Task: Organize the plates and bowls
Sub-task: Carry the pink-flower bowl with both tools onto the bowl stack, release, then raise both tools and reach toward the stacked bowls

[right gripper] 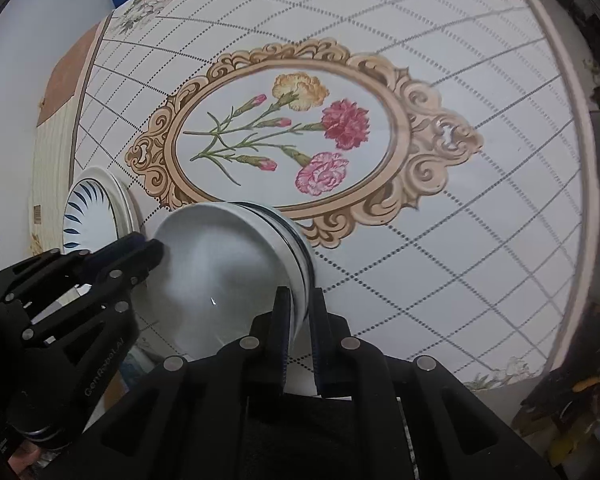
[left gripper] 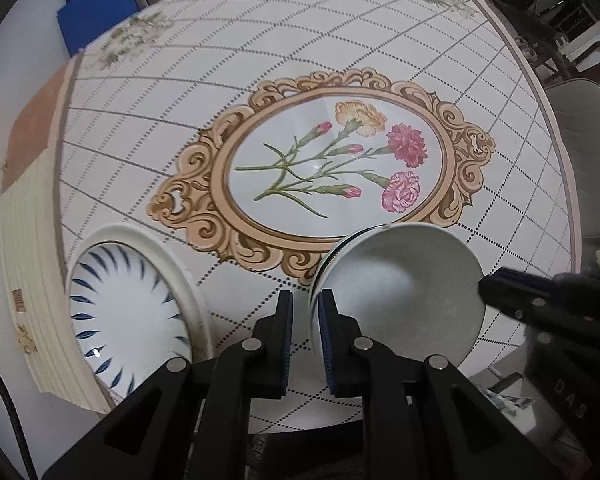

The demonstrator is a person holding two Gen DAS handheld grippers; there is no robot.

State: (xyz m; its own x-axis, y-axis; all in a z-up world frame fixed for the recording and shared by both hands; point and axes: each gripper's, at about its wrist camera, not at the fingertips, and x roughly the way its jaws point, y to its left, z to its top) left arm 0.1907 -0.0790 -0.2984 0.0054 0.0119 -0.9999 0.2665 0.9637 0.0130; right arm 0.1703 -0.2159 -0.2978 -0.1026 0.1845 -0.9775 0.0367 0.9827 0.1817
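Left wrist view: left gripper and right gripper each pinch opposite rims of the white bowl, lower centre; blue-patterned plate lower left on tabletop.

A home dining room is showing: a round table wearing a flowered cloth, a padded chair at right.

Both wrist views look steeply down, close over the near edge of the desk. Left view sits left of the bowl, right view right of it. Shared: bowl, plate, carnation medallion.
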